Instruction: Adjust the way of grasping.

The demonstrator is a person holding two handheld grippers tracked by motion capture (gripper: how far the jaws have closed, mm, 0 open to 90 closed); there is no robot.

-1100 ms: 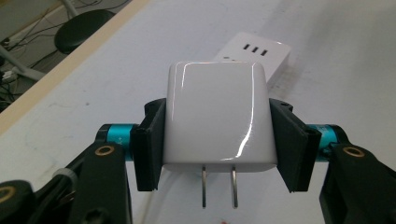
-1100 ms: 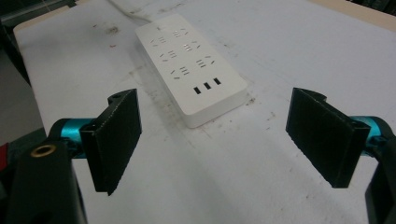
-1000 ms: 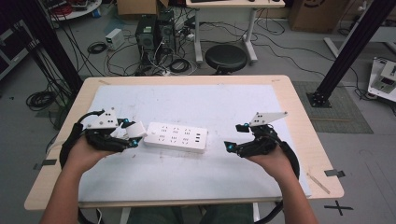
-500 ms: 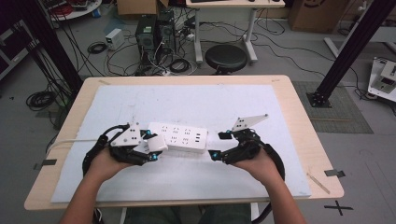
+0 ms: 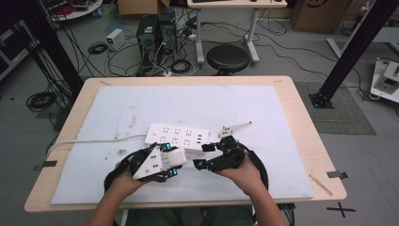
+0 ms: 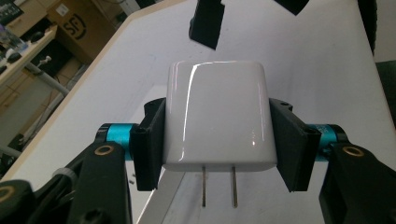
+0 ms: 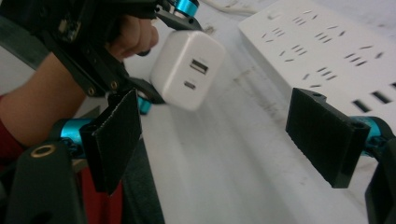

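The left tool (image 6: 217, 140) clamps a glossy white cube-shaped plastic charger (image 6: 215, 119), prongs towards its camera. The long white plastic power strip (image 5: 178, 136) lies just beyond on the table (image 5: 291, 94), lengthwise across; the right tool (image 7: 224, 126), jaws apart and empty, faces the charger

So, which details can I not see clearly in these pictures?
- Charger, left gripper view: its port face points away; the left gripper pads cover its sides.
- Charger prongs, high view: too small, under the body.
- Power strip, right gripper view: cut off by the edges; the right gripper pad covers part.
- Strip switch and markings, high view: too small.
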